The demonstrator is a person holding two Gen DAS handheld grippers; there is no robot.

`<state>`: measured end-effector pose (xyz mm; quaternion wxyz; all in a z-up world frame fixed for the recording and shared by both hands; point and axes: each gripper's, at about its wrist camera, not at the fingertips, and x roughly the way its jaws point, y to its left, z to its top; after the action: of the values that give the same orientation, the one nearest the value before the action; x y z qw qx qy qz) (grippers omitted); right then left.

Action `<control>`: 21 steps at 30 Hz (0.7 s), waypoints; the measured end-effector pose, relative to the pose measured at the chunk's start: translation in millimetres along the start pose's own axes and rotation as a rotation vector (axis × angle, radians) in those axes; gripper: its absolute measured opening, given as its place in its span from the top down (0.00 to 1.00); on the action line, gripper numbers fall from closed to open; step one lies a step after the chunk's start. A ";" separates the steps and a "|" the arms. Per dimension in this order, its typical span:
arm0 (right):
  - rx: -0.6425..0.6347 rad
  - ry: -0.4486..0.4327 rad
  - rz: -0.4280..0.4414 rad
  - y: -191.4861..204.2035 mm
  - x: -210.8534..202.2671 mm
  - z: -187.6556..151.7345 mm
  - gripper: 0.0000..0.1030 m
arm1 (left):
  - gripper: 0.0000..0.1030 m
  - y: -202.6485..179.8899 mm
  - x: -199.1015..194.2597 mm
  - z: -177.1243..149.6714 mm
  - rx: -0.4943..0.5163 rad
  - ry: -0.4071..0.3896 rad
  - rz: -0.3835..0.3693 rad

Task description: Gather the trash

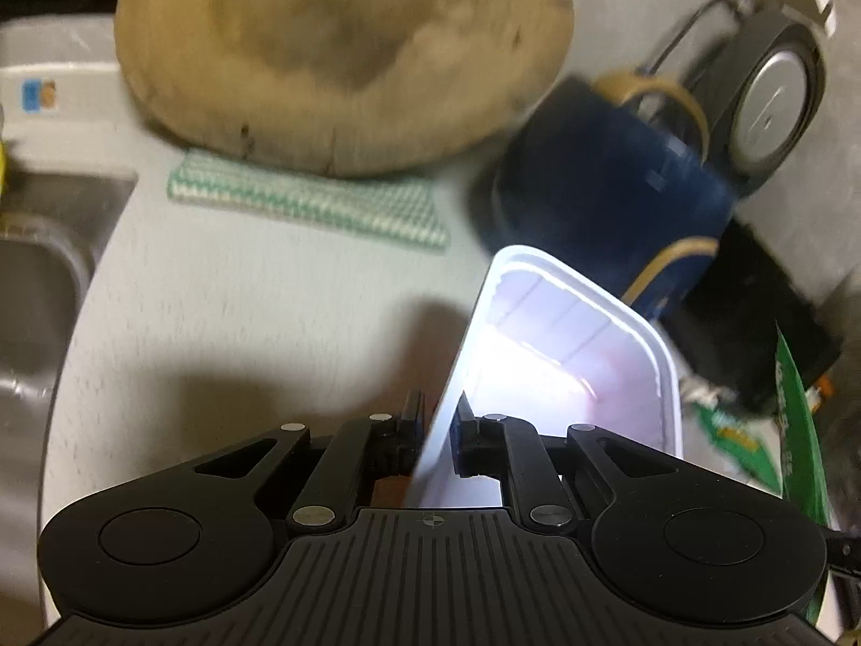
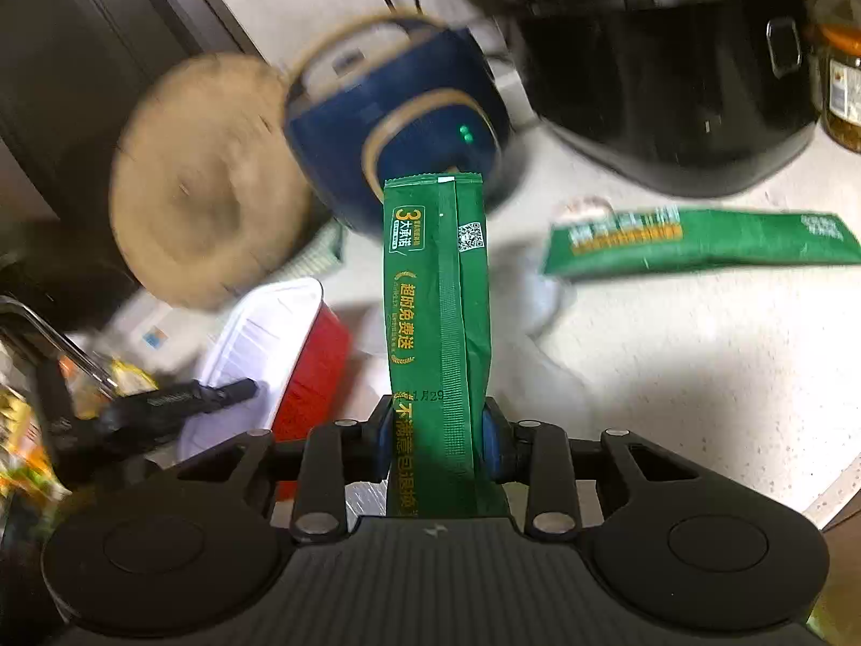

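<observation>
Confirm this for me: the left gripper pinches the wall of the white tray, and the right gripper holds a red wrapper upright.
Not quite. The right gripper holds a green wrapper, not a red one, as the right wrist view shows. The left gripper does pinch the wall of the white tray.

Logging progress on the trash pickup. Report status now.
Left gripper shut on white tray rim. Right gripper shut on green wrapper. Second green wrapper still on counter. Nothing in the way.

Right gripper [image 2: 437,433] clamps green packet [image 2: 437,290] upright
</observation>
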<state>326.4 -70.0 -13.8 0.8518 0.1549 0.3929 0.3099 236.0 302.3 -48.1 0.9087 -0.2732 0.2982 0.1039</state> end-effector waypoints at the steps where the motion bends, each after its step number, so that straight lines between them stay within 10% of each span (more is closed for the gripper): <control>1: -0.004 -0.017 0.005 3.1 -7.5 0.8 0.70 | 0.88 -2.7 -4.0 3.0 0.002 -0.013 -0.007; 9: 0.045 -0.102 -0.062 -2.7 -50.2 -15.1 0.70 | 0.89 -53.3 -30.2 13.9 0.087 -0.063 -0.169; 16: 0.015 -0.141 -0.259 -14.9 -33.5 -13.2 0.70 | 0.88 -121.1 -9.2 -19.3 0.280 0.061 -0.255; 21: 0.091 -0.085 -0.249 -42.1 -21.8 -33.5 0.70 | 0.88 -140.7 7.1 -49.7 0.303 0.172 -0.253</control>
<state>306.9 -115.5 -44.2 0.8916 0.1566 0.3863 0.1768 267.1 158.2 -24.7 0.9164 -0.1764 0.3501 -0.0808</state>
